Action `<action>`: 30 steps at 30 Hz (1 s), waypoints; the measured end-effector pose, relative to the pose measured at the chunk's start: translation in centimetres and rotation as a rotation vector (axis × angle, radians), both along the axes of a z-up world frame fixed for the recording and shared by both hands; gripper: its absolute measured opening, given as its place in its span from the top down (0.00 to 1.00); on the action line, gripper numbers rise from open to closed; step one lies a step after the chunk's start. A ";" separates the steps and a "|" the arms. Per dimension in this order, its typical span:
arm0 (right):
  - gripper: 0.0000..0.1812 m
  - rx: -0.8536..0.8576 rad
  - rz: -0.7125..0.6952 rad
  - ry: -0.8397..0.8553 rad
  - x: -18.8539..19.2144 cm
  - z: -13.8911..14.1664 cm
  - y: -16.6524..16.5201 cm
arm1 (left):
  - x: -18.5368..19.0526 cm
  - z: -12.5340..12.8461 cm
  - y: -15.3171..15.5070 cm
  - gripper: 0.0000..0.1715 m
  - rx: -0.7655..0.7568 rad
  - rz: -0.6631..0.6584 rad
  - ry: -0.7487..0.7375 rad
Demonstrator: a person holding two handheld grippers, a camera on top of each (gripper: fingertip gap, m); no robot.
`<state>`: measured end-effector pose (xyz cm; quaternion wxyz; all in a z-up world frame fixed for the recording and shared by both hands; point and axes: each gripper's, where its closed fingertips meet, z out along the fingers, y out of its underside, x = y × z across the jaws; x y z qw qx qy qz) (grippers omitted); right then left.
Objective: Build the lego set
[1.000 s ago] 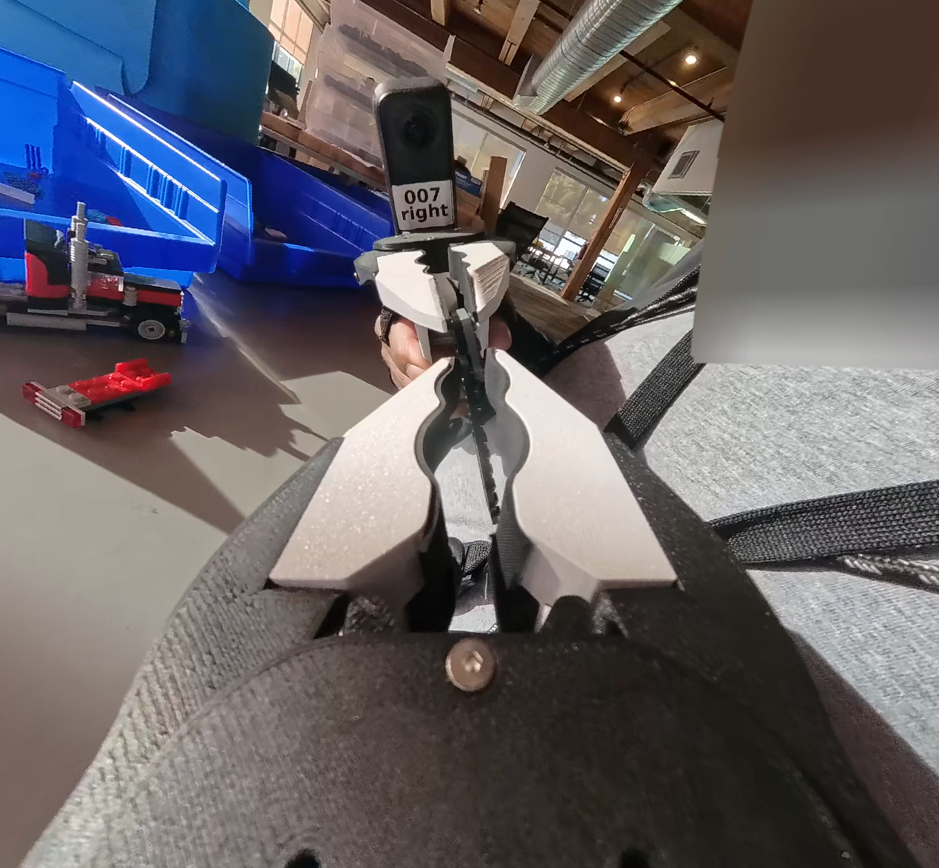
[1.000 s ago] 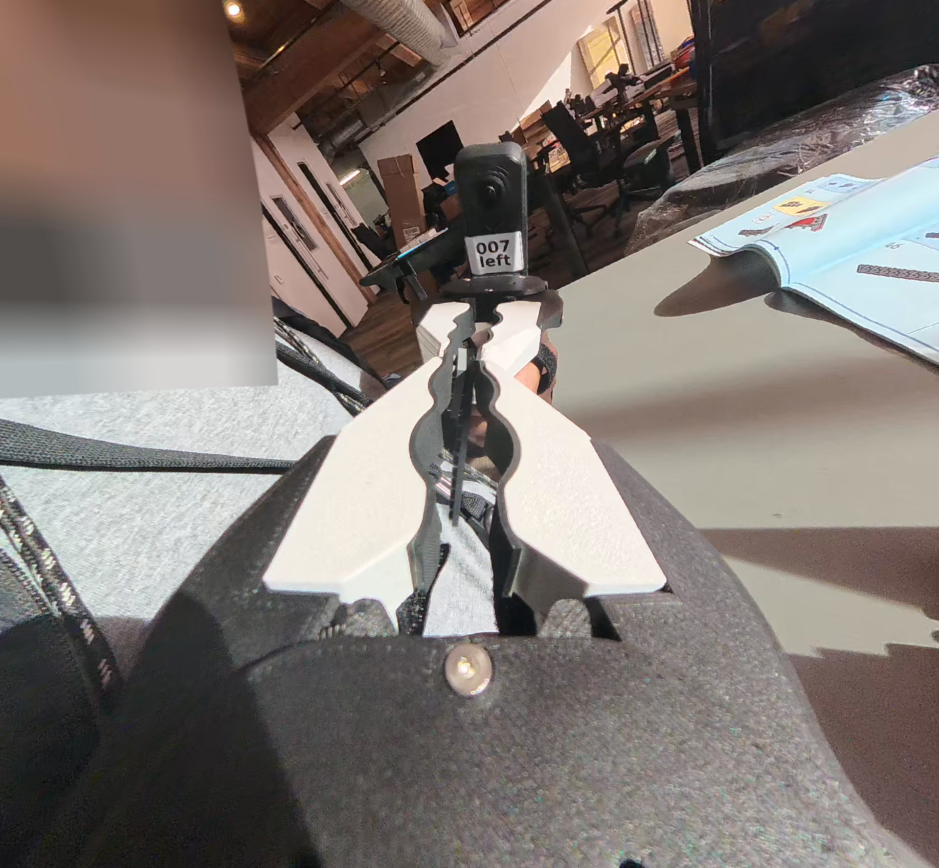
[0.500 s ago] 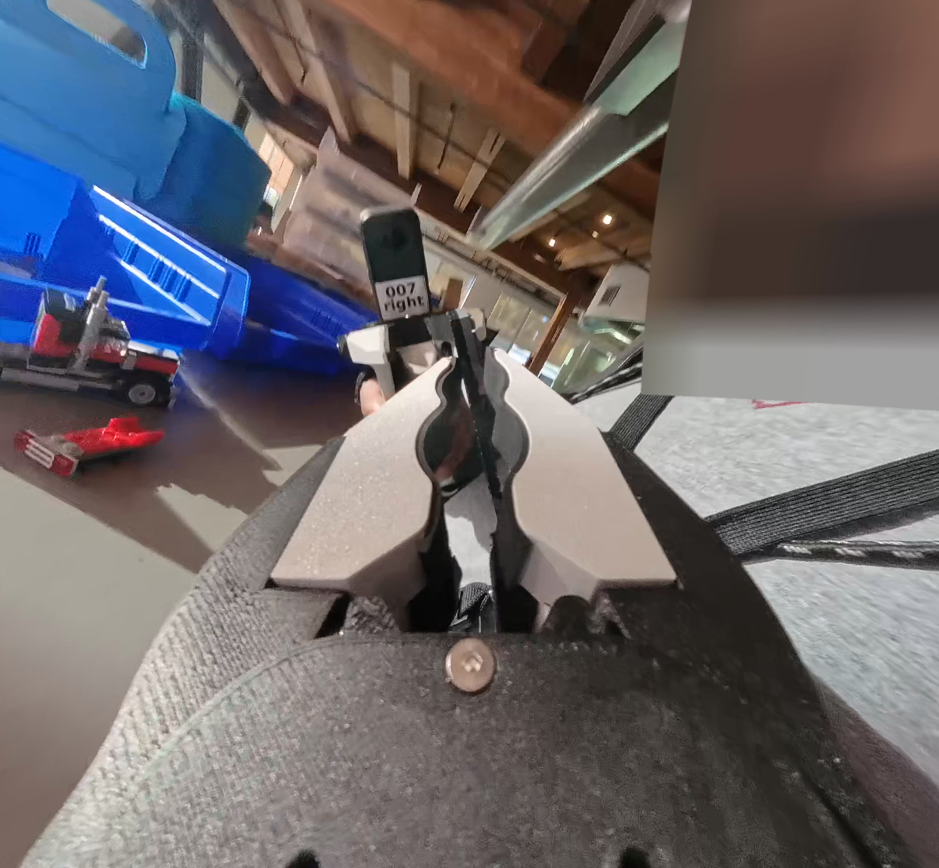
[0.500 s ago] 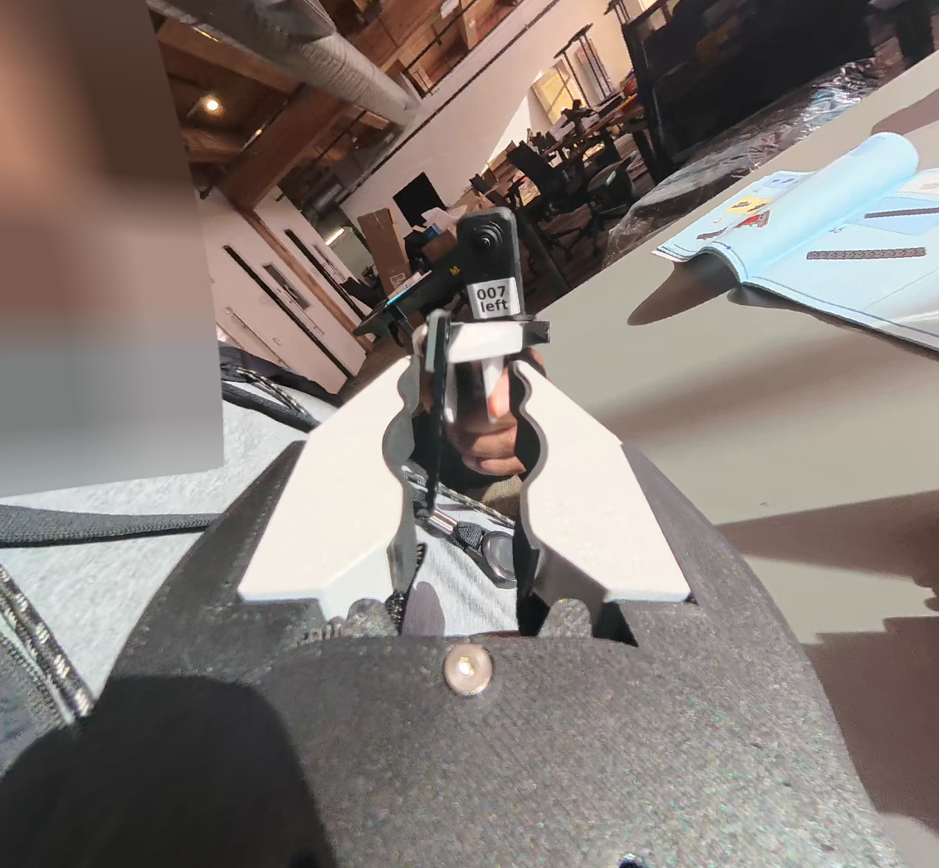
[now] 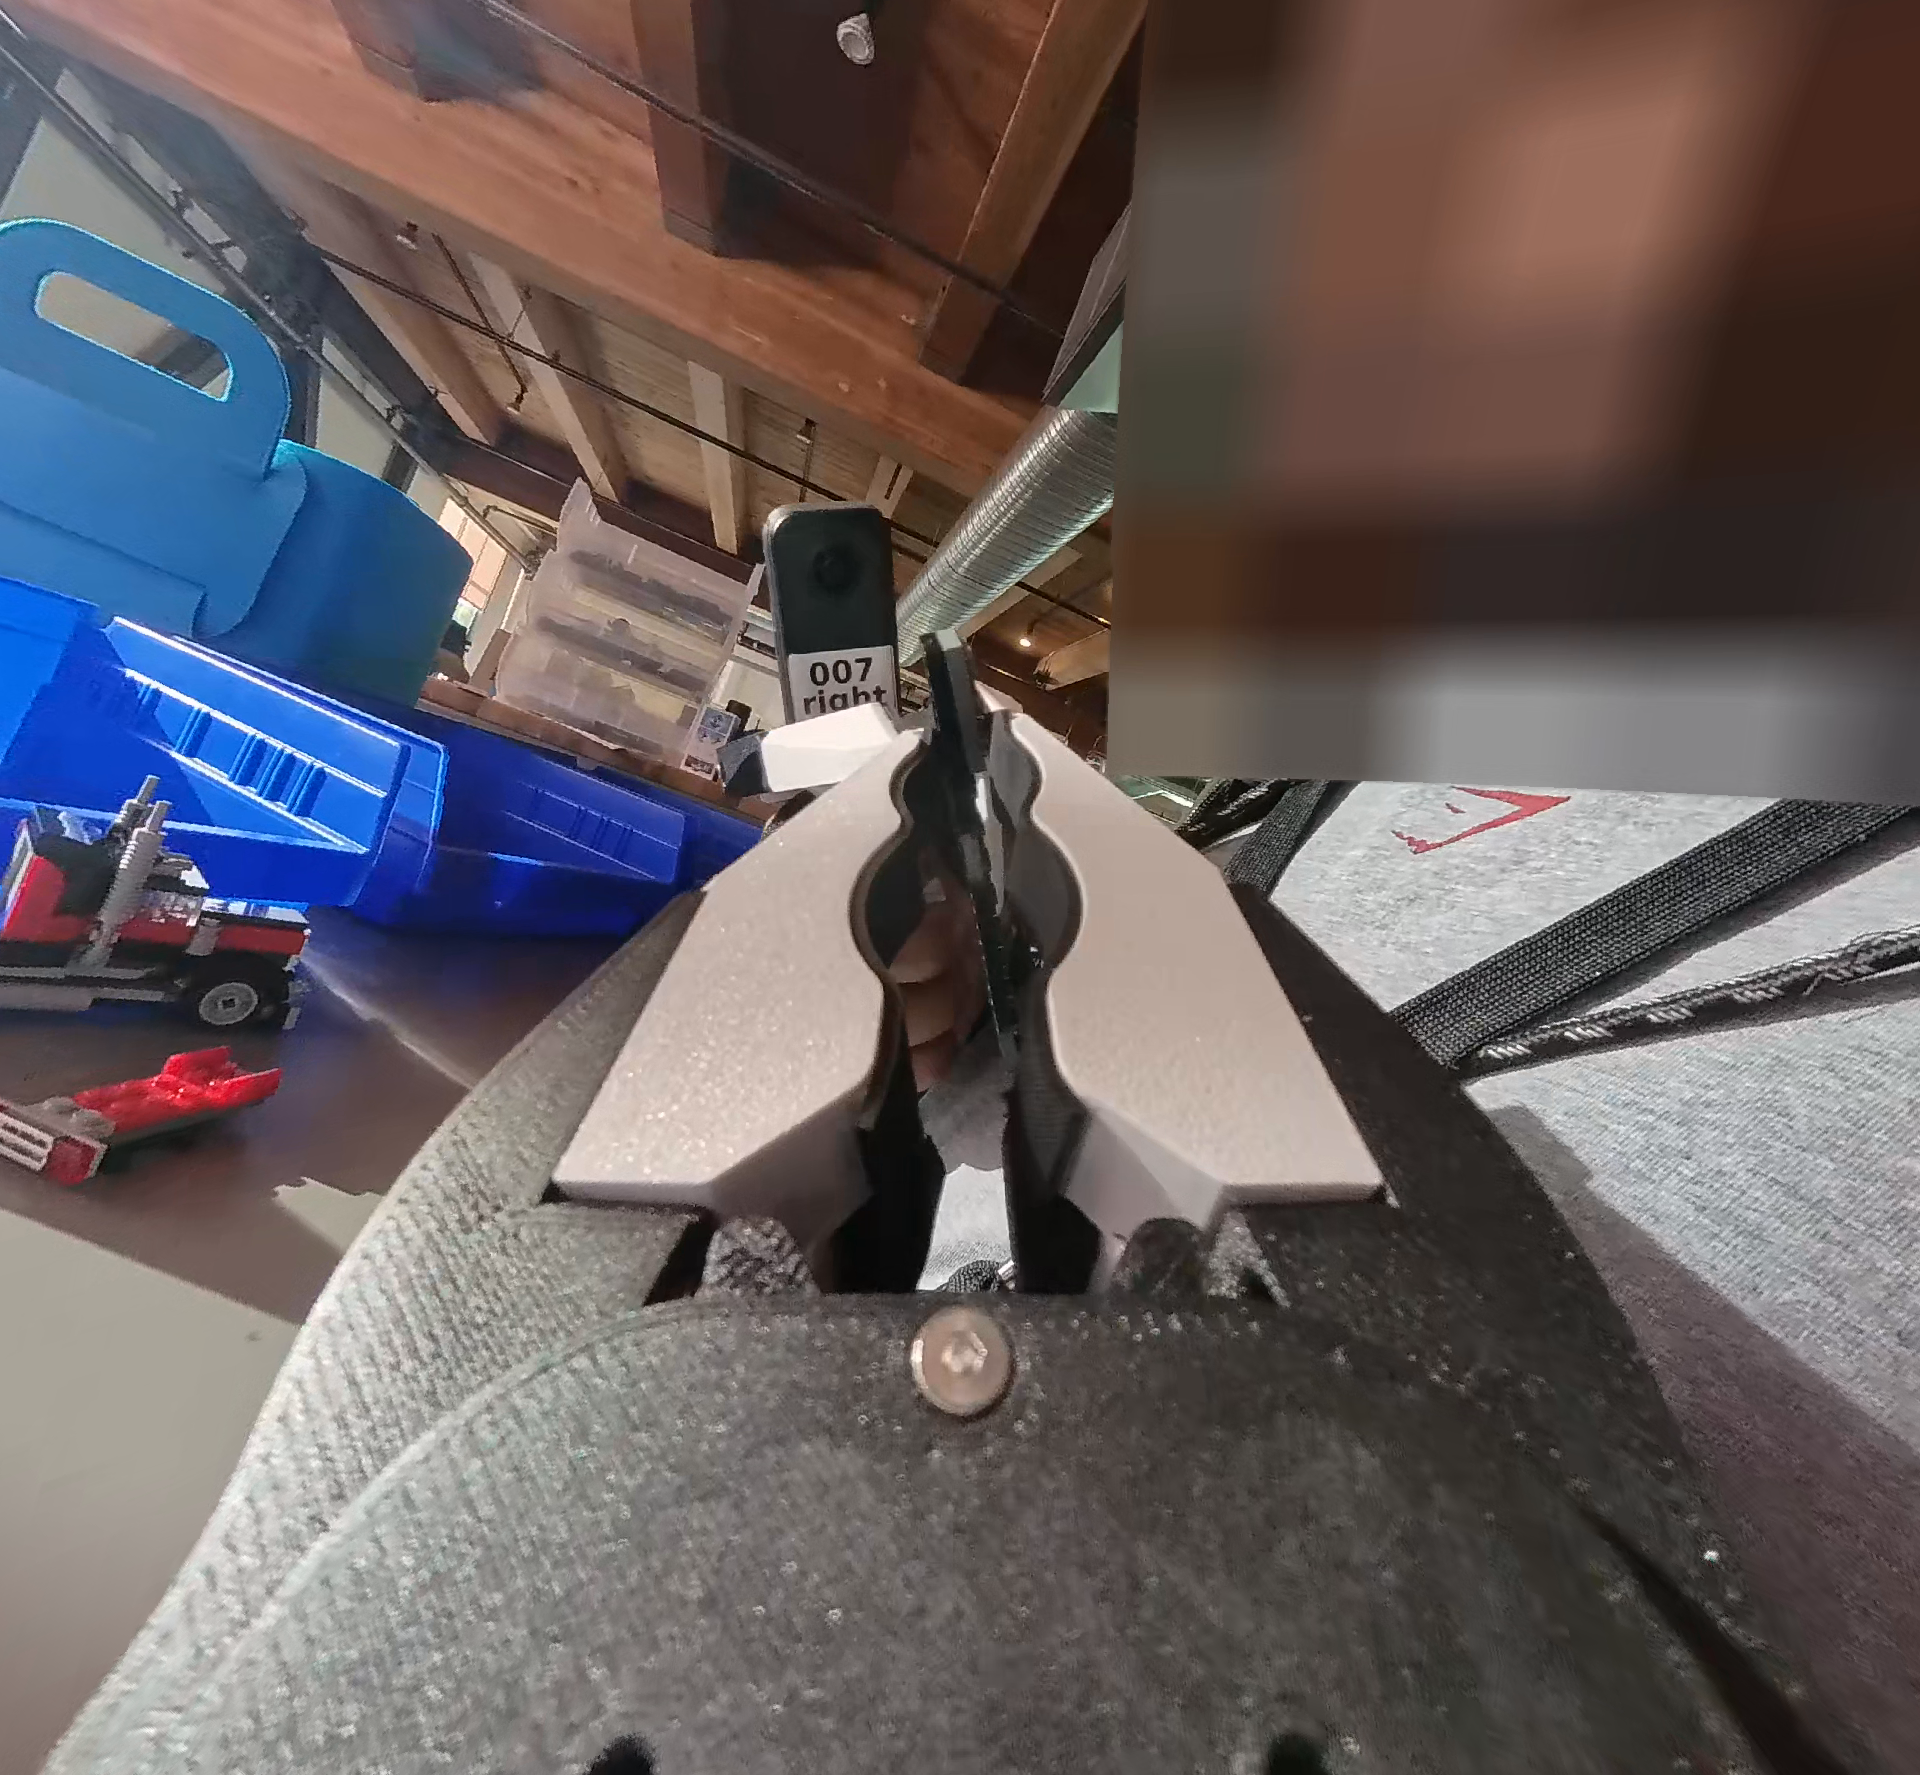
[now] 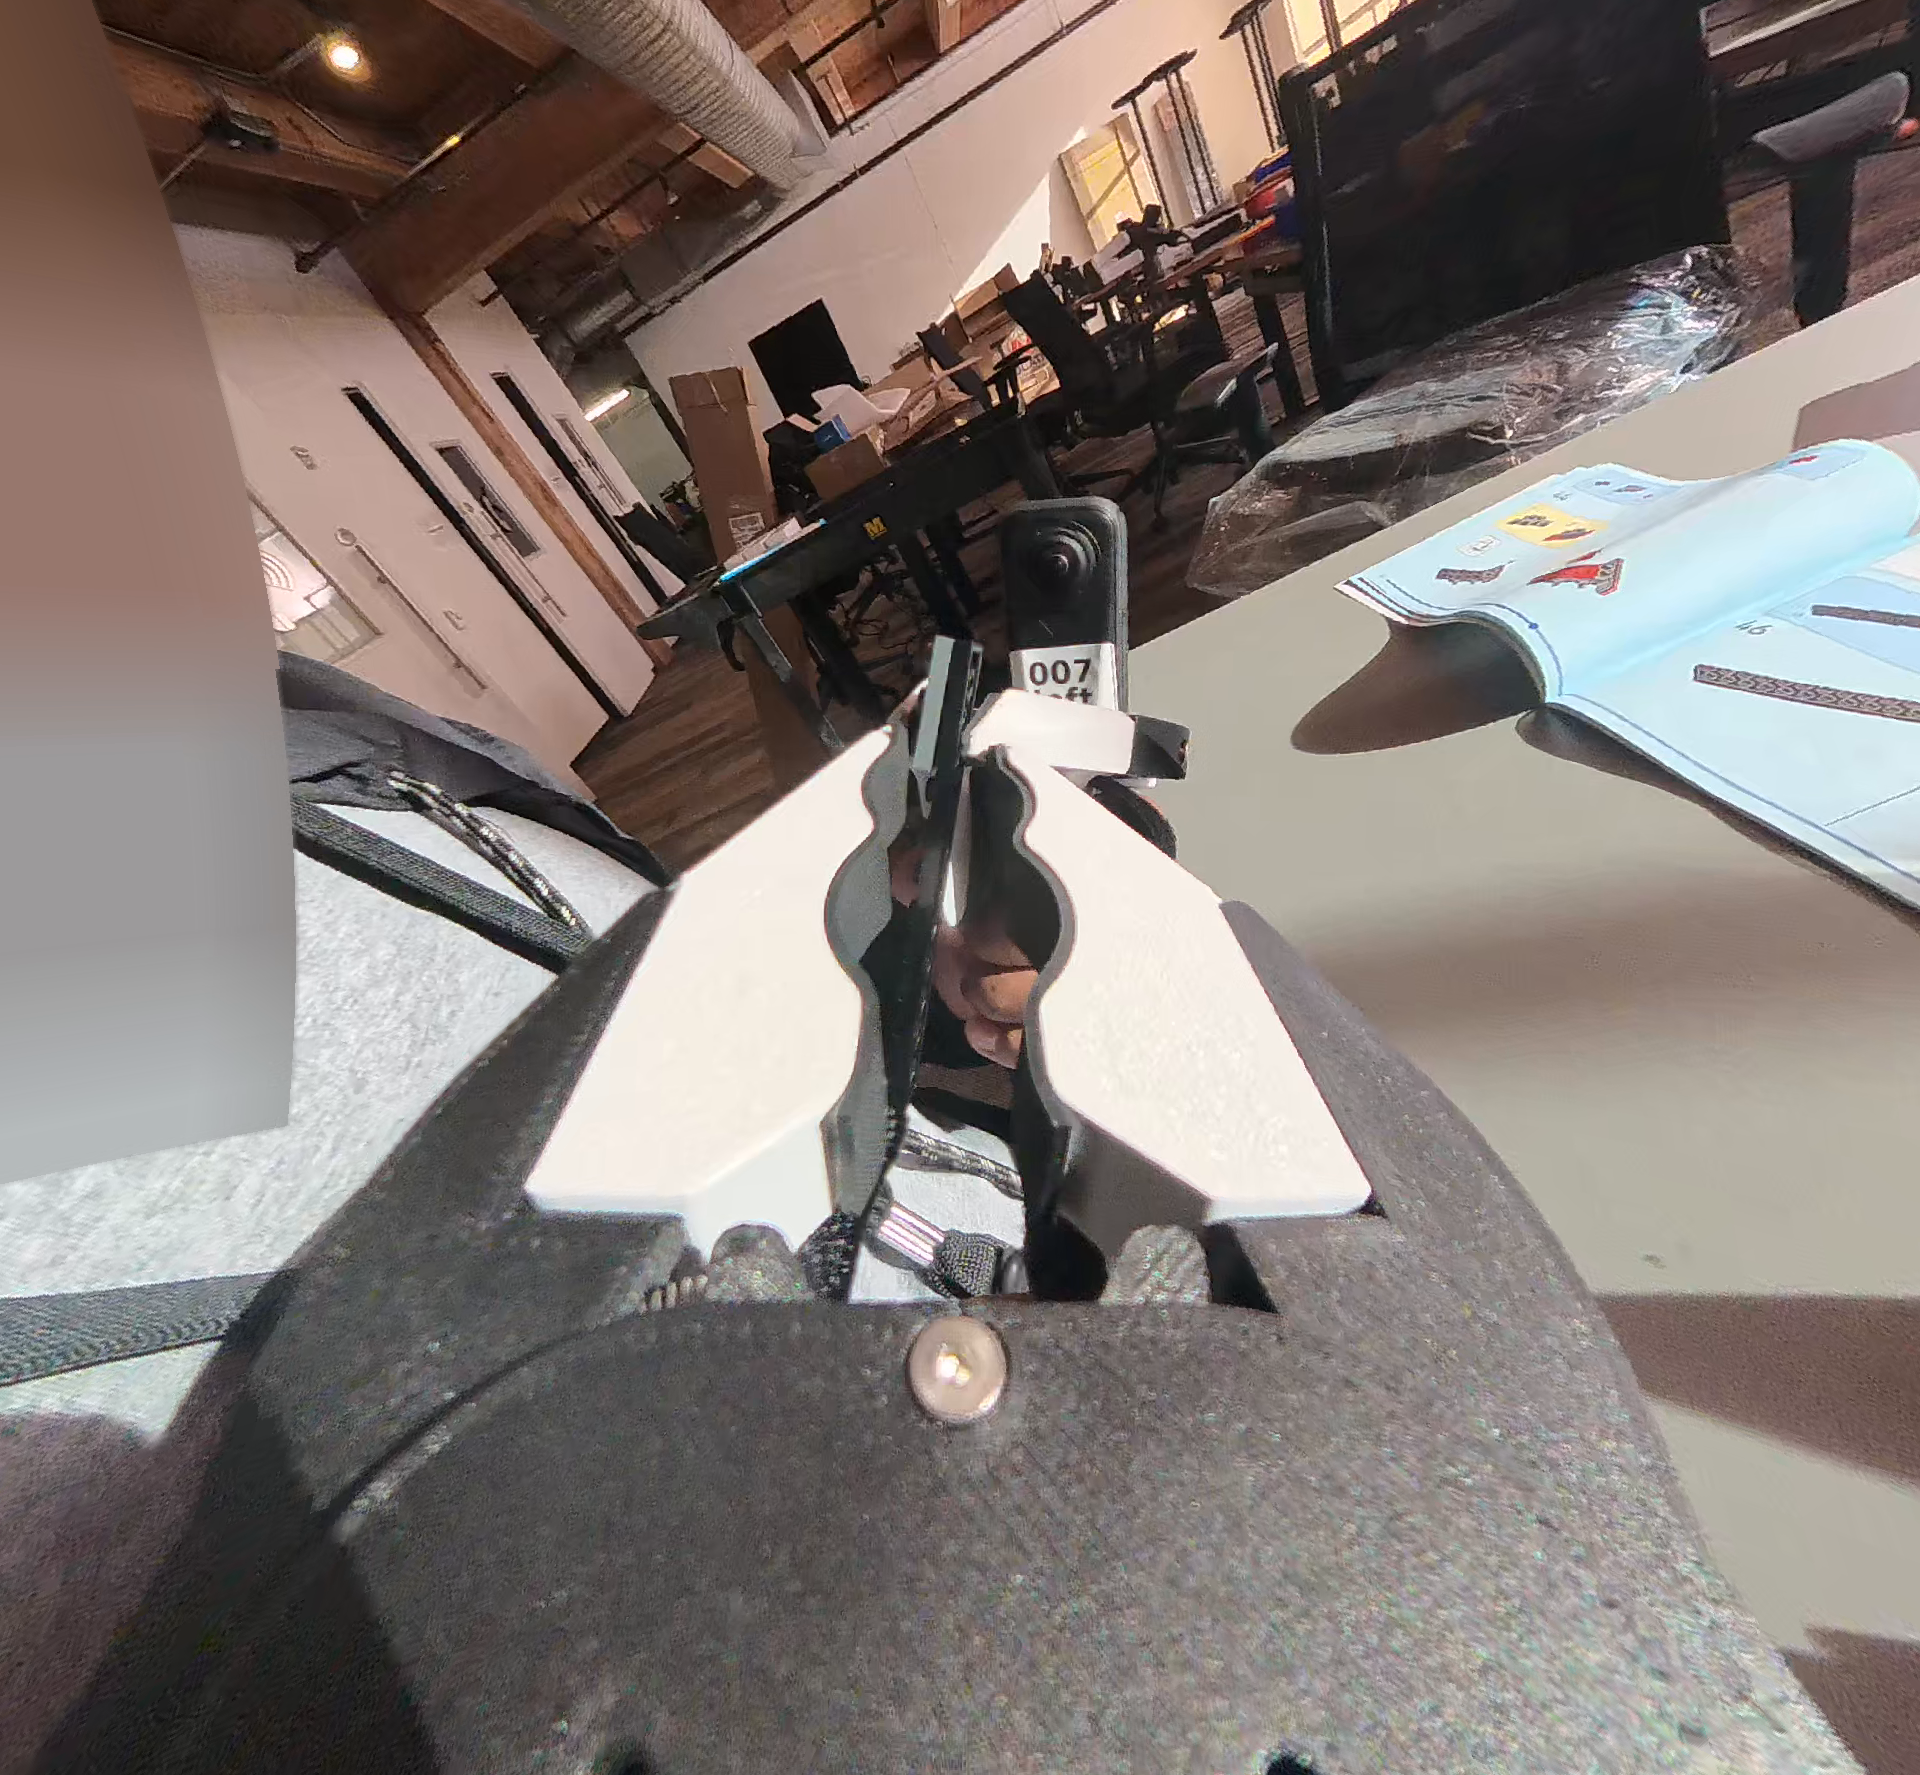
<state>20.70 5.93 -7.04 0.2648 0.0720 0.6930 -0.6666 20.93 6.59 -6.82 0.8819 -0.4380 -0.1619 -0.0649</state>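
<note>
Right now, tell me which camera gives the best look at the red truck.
The left wrist view. The red truck stands on the table at the left edge, in front of the blue bins, with a loose red piece lying nearer the camera. The right wrist view shows none of it, only the open instruction booklet.

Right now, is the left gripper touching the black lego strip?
Touching. In the left wrist view the left gripper has its jaws closed on the black strip, whose top end sticks up past the fingertips.

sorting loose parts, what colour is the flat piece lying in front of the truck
Red flat lego piece, grey at one end; left wrist view.
</note>
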 end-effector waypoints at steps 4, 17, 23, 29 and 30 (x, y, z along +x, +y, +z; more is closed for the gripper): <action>0.93 0.009 -0.029 0.073 -0.2 -0.1 0.2 | -0.2 -0.1 0.1 0.95 -0.011 0.008 -0.009; 0.95 0.014 -0.033 0.102 -0.2 -0.4 0.2 | -0.4 -0.5 0.1 0.95 -0.049 0.005 -0.038; 0.95 0.016 -0.032 0.099 -0.3 -0.6 0.3 | -0.6 -0.7 0.1 0.95 -0.067 0.009 -0.052; 0.95 0.031 -0.069 0.060 -1.4 -1.1 0.3 | -1.7 -1.2 0.2 0.95 -0.102 0.051 -0.122; 0.95 0.033 -0.075 0.032 -1.9 -1.3 0.3 | -2.1 -1.4 0.2 0.95 -0.102 0.058 -0.154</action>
